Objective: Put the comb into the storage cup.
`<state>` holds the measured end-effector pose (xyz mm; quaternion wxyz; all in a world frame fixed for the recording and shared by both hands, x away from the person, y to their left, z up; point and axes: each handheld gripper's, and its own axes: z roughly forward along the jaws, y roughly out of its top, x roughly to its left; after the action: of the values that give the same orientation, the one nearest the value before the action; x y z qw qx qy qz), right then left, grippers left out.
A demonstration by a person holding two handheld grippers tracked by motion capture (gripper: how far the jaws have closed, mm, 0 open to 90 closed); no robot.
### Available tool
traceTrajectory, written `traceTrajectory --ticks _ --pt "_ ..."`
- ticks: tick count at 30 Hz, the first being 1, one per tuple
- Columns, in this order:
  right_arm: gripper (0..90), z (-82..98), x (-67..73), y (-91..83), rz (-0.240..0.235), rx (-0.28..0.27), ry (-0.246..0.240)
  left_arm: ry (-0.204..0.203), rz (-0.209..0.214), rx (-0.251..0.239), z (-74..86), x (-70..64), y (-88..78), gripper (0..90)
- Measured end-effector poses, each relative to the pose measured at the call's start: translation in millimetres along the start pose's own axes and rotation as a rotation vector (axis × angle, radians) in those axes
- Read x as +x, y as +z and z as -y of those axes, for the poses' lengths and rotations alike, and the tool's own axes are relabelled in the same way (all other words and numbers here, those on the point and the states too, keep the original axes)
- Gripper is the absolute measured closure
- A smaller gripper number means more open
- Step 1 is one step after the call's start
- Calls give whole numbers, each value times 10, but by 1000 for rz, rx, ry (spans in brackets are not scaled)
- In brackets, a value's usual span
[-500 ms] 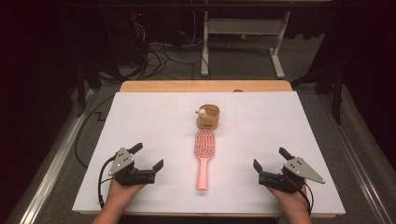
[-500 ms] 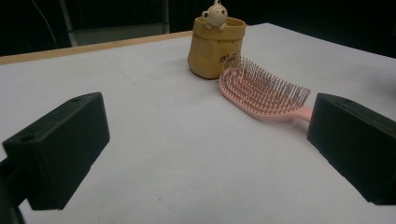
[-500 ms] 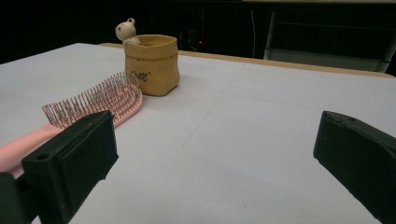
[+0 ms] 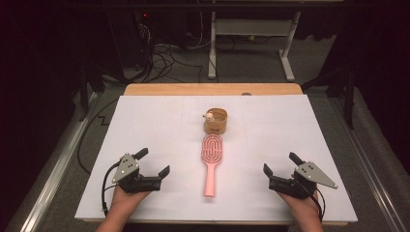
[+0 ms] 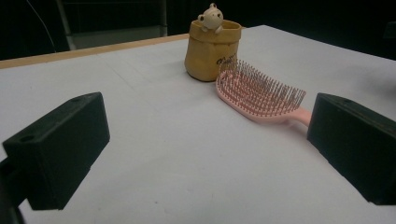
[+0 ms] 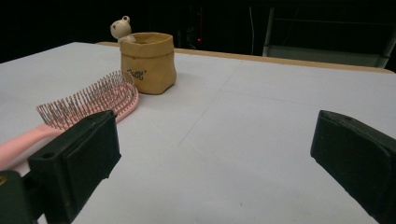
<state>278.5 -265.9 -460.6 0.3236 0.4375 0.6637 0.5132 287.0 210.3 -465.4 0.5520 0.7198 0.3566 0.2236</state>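
Observation:
A pink hairbrush [image 4: 212, 162] lies bristles up in the middle of the white table [image 4: 159, 121], handle toward the person. Just beyond its head stands a small tan pouch [image 4: 215, 122] with a little bear figure [image 4: 209, 116] on its rim. My left gripper [image 4: 153, 163] rests near the front left, open and empty, a hand's width left of the brush [image 5: 259, 93]. My right gripper [image 4: 282, 164] rests at the front right, also open and empty. The pouch [image 5: 212, 49] and the bear [image 5: 211, 17] stand ahead of the left jaws. Off the right jaws' left side sit the brush [image 6: 88, 105] and pouch [image 6: 148, 62].
A wooden strip [image 4: 212, 89] runs along the table's far edge. Beyond it, cables [image 4: 169, 53] lie on the floor beside a white metal frame [image 4: 251, 36]. Bare white surface spreads between each gripper and the table's sides.

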Motion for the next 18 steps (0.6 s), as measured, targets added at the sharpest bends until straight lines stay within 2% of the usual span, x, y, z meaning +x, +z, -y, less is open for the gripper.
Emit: traceTrajectory --ticks 3,8,12,13,14,16,18 --pt "83 -4 -14 4 1 9 -1 1 3 13 9 -1 19 0" --pt "155 -9 3 -5 -5 24 -3 8 10 12 12 -13 4 0" --pt "194 -14 19 1 -8 31 0 0 19 7 19 -8 -25 0" --pt "245 -16 28 4 -11 36 -7 -2 19 3 15 -4 -31 0" --pt "245 -16 28 4 -11 36 -7 -2 19 3 15 -4 -31 0" --pt "320 -16 30 9 -22 49 -7 -3 18 -3 9 1 -41 0" --pt "342 -14 31 10 -25 54 -5 -4 19 -3 9 2 -43 0"
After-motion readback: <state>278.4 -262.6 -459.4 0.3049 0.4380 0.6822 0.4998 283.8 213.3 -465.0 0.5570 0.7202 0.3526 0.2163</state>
